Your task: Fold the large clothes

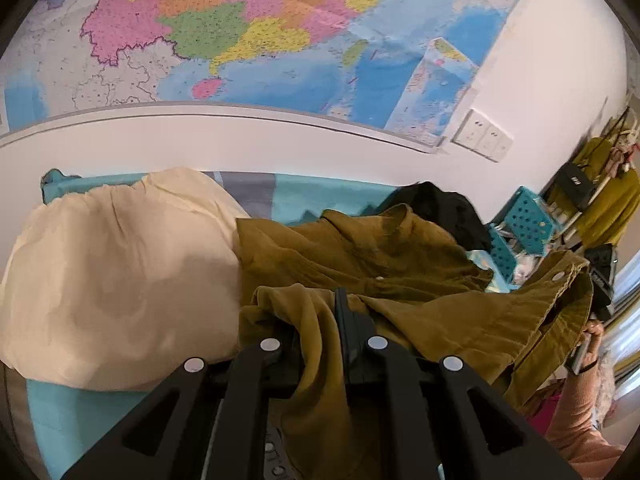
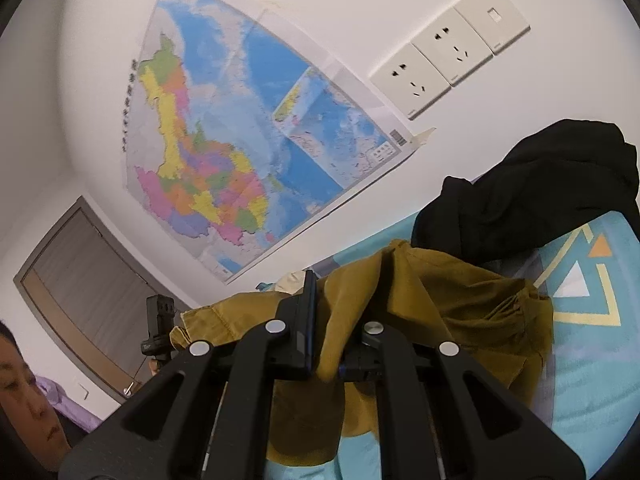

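An olive-green shirt (image 1: 400,264) with white buttons is lifted over the turquoise bed (image 1: 312,196). My left gripper (image 1: 320,312) is shut on a bunched fold of its cloth, which hangs down between the black fingers. In the right wrist view my right gripper (image 2: 332,300) is shut on another edge of the olive-green shirt (image 2: 460,304), its cloth draped over the right finger. At the right edge of the left wrist view the other gripper (image 1: 600,280) and a hand show, holding the shirt's buttoned edge.
A cream pillow (image 1: 120,280) lies left of the shirt. A black garment (image 2: 540,192) is heaped on the patterned bedsheet (image 2: 580,280) by the wall. A map (image 1: 240,32) and wall sockets (image 2: 440,64) are behind. Turquoise baskets (image 1: 528,224) stand at the right.
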`<state>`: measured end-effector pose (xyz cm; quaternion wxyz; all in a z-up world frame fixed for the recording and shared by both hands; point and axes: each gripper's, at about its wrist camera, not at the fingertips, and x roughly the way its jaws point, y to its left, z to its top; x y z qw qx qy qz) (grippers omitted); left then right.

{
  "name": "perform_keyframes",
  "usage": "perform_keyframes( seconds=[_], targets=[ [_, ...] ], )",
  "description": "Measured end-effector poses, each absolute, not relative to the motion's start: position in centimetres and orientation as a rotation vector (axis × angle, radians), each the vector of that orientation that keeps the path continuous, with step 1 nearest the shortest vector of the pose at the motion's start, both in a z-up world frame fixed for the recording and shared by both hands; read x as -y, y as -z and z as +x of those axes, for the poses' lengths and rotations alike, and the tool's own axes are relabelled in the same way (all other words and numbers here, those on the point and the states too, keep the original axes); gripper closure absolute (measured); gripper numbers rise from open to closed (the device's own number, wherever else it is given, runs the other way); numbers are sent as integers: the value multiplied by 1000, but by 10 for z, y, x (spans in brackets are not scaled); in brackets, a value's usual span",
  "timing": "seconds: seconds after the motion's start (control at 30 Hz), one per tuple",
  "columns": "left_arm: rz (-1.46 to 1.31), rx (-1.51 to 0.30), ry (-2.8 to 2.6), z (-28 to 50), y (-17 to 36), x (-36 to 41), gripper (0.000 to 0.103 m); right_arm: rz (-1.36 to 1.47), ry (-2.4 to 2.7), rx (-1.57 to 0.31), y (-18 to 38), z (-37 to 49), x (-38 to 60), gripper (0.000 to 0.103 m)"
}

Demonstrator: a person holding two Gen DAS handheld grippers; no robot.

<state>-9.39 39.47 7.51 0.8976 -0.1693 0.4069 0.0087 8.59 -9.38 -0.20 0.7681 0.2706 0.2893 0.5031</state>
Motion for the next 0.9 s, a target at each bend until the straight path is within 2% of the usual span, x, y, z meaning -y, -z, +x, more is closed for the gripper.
perform_keyframes(
  seconds=[0.63, 0.9],
  targets=[
    [-393, -979, -90, -22, -41, -419, 91, 681, -960, -776, 40, 160, 71, 93],
    [-419, -1067, -135, 12, -14, -429, 90, 747, -877, -861, 65, 191, 64, 86]
  ],
)
